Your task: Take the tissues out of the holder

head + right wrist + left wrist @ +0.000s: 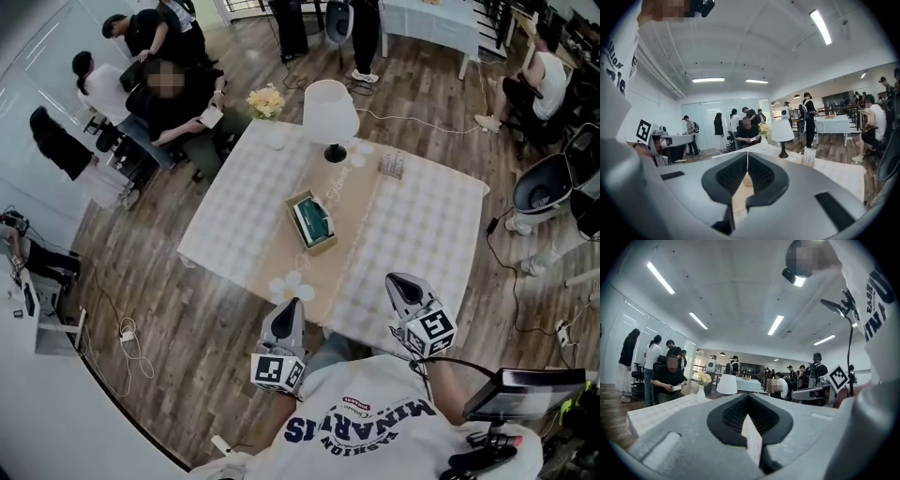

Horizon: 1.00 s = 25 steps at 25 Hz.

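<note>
plainly, caught both tools short of the goal. found the tissue holder [311, 223] in the middle of the surface [234, 202], on the beige runner [323, 277], open-topped with a teal tissue pack [314, 221] inside, well apart from either tool. saw the left gripper [292, 303] at the near edge, jaws clenched tip to tip on nothing. read the right gripper [393, 278] likewise: jaws pressed together, empty, aimed across the cloth toward the holder.

judged the step as the reach-in, with no tissue touched yet. for a clean job, needed to part one pair of jaws before arrival, come down over the open top, and pinch only the teal pack or its top sheet, never the box wall. would have done well to pin the holder's rim with the other gripper, given a light-looking box on a runner, likely to lift or slide along with the tissues. had to stay clear of the lamp [330, 111], the flower vase [266, 101] and the small card stand [392, 165] beyond, all near enough for a careless overshoot to hit. best lifted straight up and slowly, then set down on bare cloth beside the holder.
</note>
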Available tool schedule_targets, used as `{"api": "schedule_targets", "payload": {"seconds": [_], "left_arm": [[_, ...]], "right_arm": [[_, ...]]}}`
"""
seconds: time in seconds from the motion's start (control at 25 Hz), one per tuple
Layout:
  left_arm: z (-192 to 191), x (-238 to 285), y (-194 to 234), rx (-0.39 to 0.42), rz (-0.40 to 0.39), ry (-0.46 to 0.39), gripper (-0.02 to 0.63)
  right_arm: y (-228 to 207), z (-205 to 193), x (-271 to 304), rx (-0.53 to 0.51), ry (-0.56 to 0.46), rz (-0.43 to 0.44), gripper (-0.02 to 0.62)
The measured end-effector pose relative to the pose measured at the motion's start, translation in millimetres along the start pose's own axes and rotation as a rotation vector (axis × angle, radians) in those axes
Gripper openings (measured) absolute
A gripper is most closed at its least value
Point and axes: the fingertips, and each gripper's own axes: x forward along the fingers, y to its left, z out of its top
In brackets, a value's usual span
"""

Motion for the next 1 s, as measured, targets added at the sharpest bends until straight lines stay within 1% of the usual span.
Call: {"api": "schedule_targets", "payload": {"seconds": [0.2,0.4,0.56,0.76,0.88,1.0], "left_arm": [[7,11,58,-0.013,-0.07,-0.006,0.003],[-3,22,87,-0.02,-0.135,0.012,0.003],[-8,31,88,-0.035,-0.171,0.021,0.003],[7,42,90,-0.043,-0.185,0.002,0.003],[14,49,89,-0.039,-0.194,0.002,0.003],[13,44,88,-0.021,-0.196,-0.002,0.003]], "right_arm": [[31,24,48,-0.021,0.001,-0.046,0.009],[62,36,77,-0.063,0.02,-0.045,0.009],[83,37,80,-0.106,0.038,-0.016,0.009],[96,48,96,-0.104,0.037,0.023,0.01],[96,52,107,-0.107,0.043,0.041,0.009],[96,43,111,-0.112,0.046,0.041,0.01]]}}
